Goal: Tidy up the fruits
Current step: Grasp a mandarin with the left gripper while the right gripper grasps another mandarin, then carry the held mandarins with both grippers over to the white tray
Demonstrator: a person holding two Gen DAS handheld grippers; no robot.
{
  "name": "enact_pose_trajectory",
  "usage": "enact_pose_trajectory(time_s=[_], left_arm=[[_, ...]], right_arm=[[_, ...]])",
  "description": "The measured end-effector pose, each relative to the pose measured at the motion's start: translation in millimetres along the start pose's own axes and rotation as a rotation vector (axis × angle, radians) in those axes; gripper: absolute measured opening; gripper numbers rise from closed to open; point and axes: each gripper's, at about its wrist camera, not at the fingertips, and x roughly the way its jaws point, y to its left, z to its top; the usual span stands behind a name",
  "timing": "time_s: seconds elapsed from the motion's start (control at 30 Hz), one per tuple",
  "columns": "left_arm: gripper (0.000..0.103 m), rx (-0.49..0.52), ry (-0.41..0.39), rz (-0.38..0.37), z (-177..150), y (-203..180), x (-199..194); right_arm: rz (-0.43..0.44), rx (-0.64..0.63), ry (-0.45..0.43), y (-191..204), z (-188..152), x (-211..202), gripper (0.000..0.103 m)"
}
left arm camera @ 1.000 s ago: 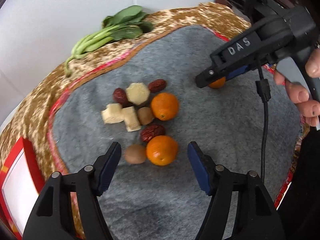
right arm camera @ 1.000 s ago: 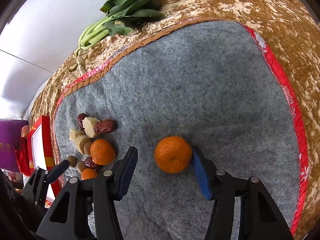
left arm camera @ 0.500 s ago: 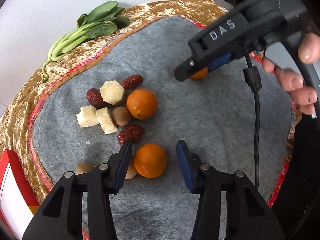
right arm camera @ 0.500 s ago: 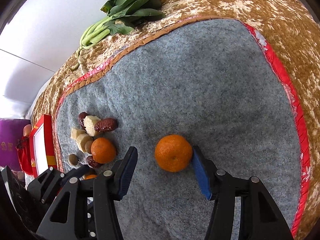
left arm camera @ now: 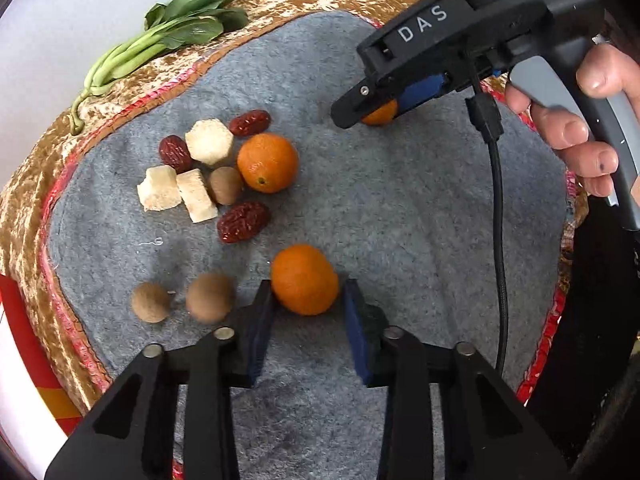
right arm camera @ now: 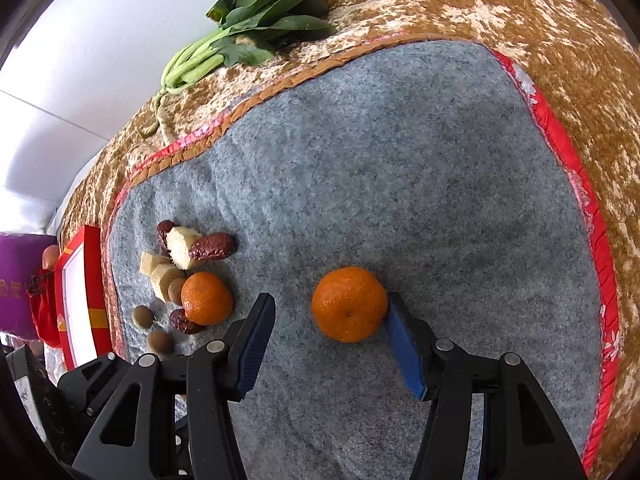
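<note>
Grey felt mat (left arm camera: 400,208) on a gold cloth carries everything we see; no bowl or basket holds fruit. Our left gripper (left arm camera: 306,308) is closing around the near orange (left arm camera: 304,279), left pad touching, right pad just beside it. Our right gripper (right arm camera: 326,330) stands spread, the far orange (right arm camera: 349,304) against its right pad, left pad apart. Third orange (left arm camera: 268,162) sits with dates (left arm camera: 243,221) and pale chunks (left arm camera: 176,190). Greens (left arm camera: 160,36) lie at the cloth's edge.
</note>
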Motion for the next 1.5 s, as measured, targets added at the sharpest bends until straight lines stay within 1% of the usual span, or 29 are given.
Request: enact_pose_trajectory(time_s=[0.1,0.27,0.3,0.33,0.43,0.53,0.73,0.83,0.93,1.07,1.2,1.3,1.37,1.4,1.5], left_arm=[[0.03,-0.039,-0.006,0.002,0.7,6.5,-1.1],[0.03,-0.082,-0.007,0.0,1.4,11.5,-1.1],[0.029,-0.085,-0.007,-0.001,3.3,14.0,-0.1],[0.029,-0.091,-0.009,-0.001,8.7,15.3,3.4],[0.029,-0.107,-0.008,-0.002,15.2,19.2,7.7],[0.029,-0.124,-0.01,-0.001,19.3,20.6,10.3],[0.029,-0.135,-0.026,-0.001,22.9,27.6,10.8],[0.029,-0.14,-0.047,0.001,17.9,28.9,4.0],[0.029,-0.151,-0.066,0.01,11.1,31.7,-4.5],[0.029,-0.179,-0.091,0.024,-4.9,38.1,-19.3],[0.029,-0.22,-0.128,0.075,-27.7,38.1,-48.4],[0.029,-0.289,-0.159,0.14,-50.3,53.4,-73.7],[0.029,-0.347,-0.176,0.201,-68.5,66.5,-92.9],[0.029,-0.388,-0.18,0.242,-81.1,74.7,-103.1],[0.029,-0.479,-0.18,0.339,-116.3,92.7,-124.2]], right_arm=[[-0.018,-0.008,-0.003,2.2,0.1,1.4,0.055],[-0.045,-0.02,-0.01,3.5,0.0,2.7,0.041],[-0.049,-0.021,-0.012,3.7,-0.3,2.9,0.036],[-0.049,-0.024,-0.013,2.9,-0.7,2.6,0.035],[-0.054,-0.037,-0.015,3.9,-1.3,2.5,0.034],[-0.038,-0.031,-0.014,2.6,-1.0,2.0,0.034],[0.04,-0.006,0.001,-11.3,3.0,-5.5,0.033],[0.103,-0.015,-0.006,-6.2,2.2,-12.7,0.033],[0.139,-0.064,-0.025,12.5,-3.4,-19.1,0.033],[0.205,-0.146,-0.003,50.4,-13.1,-15.4,0.033],[0.255,-0.234,-0.008,96.1,-23.4,-10.4,0.033],[0.303,-0.287,-0.011,130.0,-35.9,-7.4,0.033],[0.333,-0.334,-0.012,157.1,-44.2,-2.9,0.033],[0.347,-0.355,-0.012,168.3,-48.2,-1.2,0.033],[0.416,-0.43,0.0,207.3,-65.0,5.4,0.033]])
